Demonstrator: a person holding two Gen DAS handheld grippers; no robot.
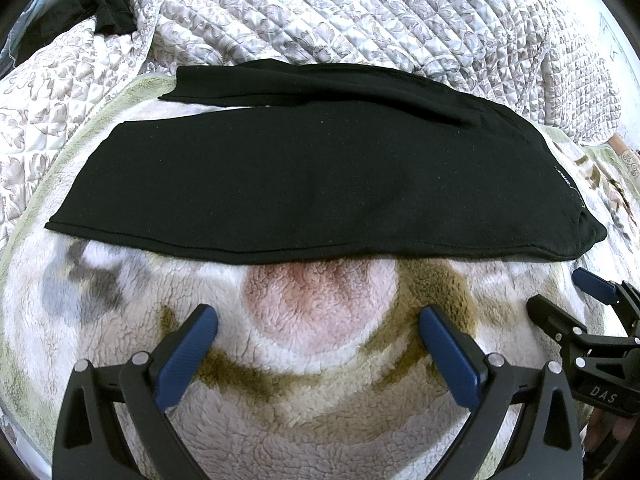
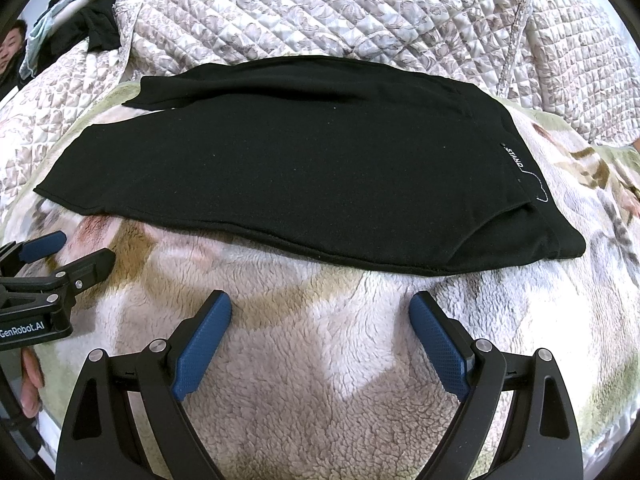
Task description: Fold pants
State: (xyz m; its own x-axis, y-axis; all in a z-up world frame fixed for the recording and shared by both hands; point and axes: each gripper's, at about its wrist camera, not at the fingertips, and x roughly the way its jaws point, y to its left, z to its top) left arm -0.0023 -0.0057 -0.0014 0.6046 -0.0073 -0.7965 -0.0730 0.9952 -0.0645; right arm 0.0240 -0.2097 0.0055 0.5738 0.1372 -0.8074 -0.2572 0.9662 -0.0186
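Black pants lie flat on the fleece blanket — just beyond your left gripper and right gripper, both spread wide, holding nothing, short of the near hem.

1. Black pants lie flat across a fleece blanket, legs to the left and waistband to the right.
2. The nearer leg is broad and smooth; the farther leg lies narrower behind it.
3. The left gripper hovers over the blanket just short of the pants' near hem, its blue pads spread wide, holding nothing.
4. The right gripper shows at the right edge, near the waistband.
5. A quilted bedspread lies behind the pants.
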